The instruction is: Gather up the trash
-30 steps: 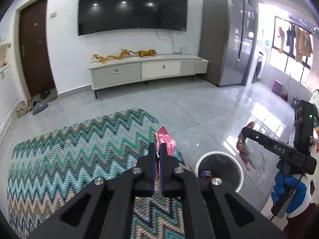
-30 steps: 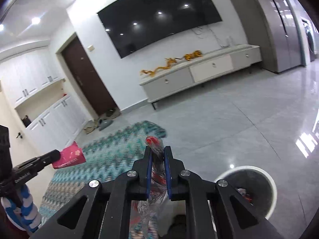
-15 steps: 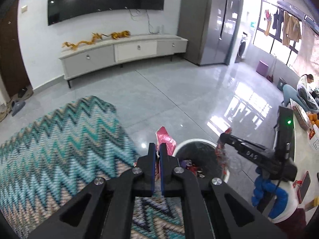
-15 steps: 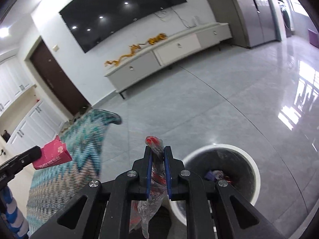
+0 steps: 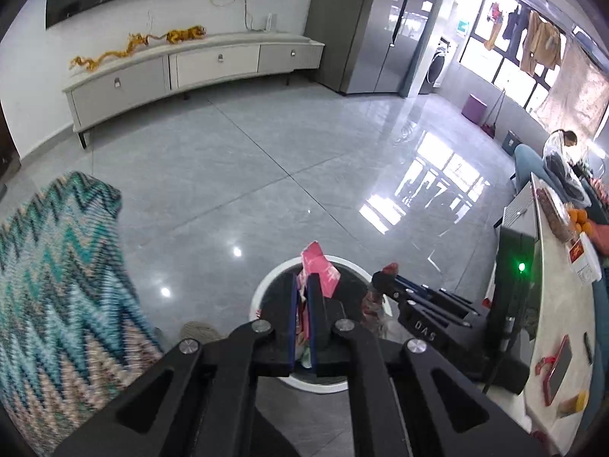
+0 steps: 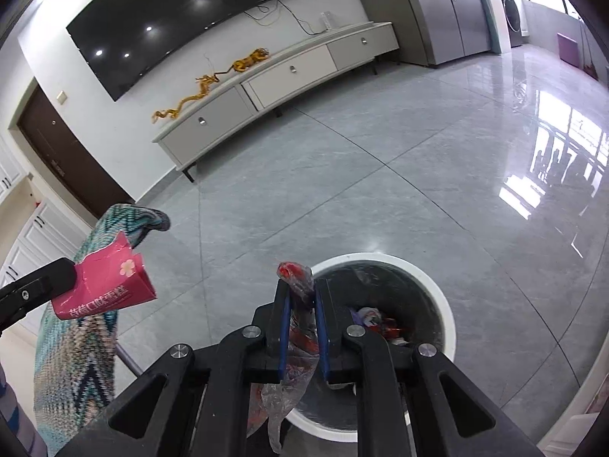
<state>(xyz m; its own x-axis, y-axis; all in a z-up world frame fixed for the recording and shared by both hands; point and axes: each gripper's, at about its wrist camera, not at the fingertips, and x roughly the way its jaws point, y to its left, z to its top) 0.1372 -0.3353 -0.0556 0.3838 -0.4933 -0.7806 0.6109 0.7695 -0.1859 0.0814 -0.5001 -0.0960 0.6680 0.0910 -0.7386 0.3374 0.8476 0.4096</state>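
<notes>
I have both pairs of tongs loaded and over the bin. My left tongs (image 5: 301,297) are pinched nearly shut on a pink carton (image 6: 104,285), a small flattened paper pack with a flower printed on it; it pokes up past the fingertips and looks light and fairly stiff, so a grip across its flat faces near one end should hold without crushing much. My right tongs (image 6: 301,297) are closed almost as far on a crinkled plastic wrapper (image 6: 295,346), clear film with red print, bunched at the tips and trailing limp below the fingers. That one I judge to be nearly weightless, soft and a bit slick, so it may cling to the pads or drift on release; holding the bunched part, as now, seems the safest place. The white-rimmed trash bin (image 6: 430,285) sits on the tiled floor just beyond and below the right tongs, with a dark liner inside and a few scraps already in it, red and purple wrappers among them, though I cannot make out what each is. From the left view, the bin's rim curves directly behind the left tips, with the right tongs close alongside. A zigzag rug (image 5: 57,285) lies off to the left of the left tongs.
</notes>
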